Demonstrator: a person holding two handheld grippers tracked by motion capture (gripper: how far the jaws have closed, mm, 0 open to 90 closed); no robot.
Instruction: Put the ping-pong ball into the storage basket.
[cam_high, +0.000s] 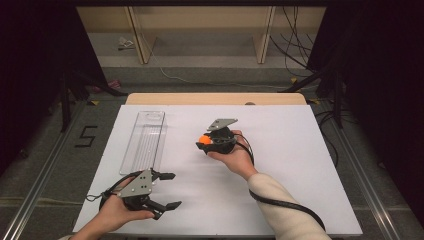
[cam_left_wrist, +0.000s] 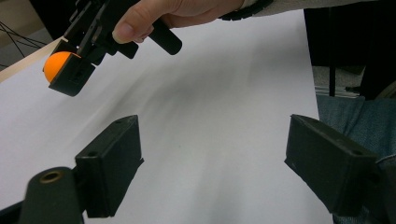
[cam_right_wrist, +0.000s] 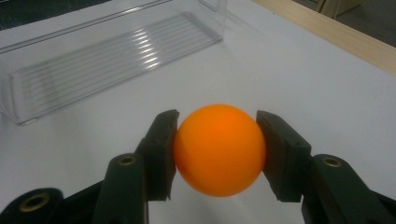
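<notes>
Nearest to me, at the near left corner of the worktop (cam_high: 300, 165), sits my left gripper (cam_high: 169, 190), held low in the left hand (cam_high: 112, 212) with its jaws pointing across the near edge toward the right. Its jaws stand wide apart and nothing lies between them; in the left gripper view I see bare white surface through the gap.

Further in, around the middle of the worktop and a little toward the far edge, I have my right gripper (cam_high: 204, 143) in the right hand (cam_high: 235, 157), its jaws aimed to the left. They are closed onto the orange ball (cam_right_wrist: 219, 149), one pad (cam_right_wrist: 161, 149) pressed on each side of it, and the ball bulges out above and below the pads. From the left gripper view the ball (cam_left_wrist: 58, 65) hangs clear above the white surface, so I read it as lifted rather than resting. In the high view it shows as a small orange spot (cam_high: 204, 139) at the gripper's tip.

Beyond the ball, along the left edge of the worktop, lies a long clear plastic tray (cam_high: 145, 140), running from the far left corner back toward me. It lies well apart from the ball
</notes>
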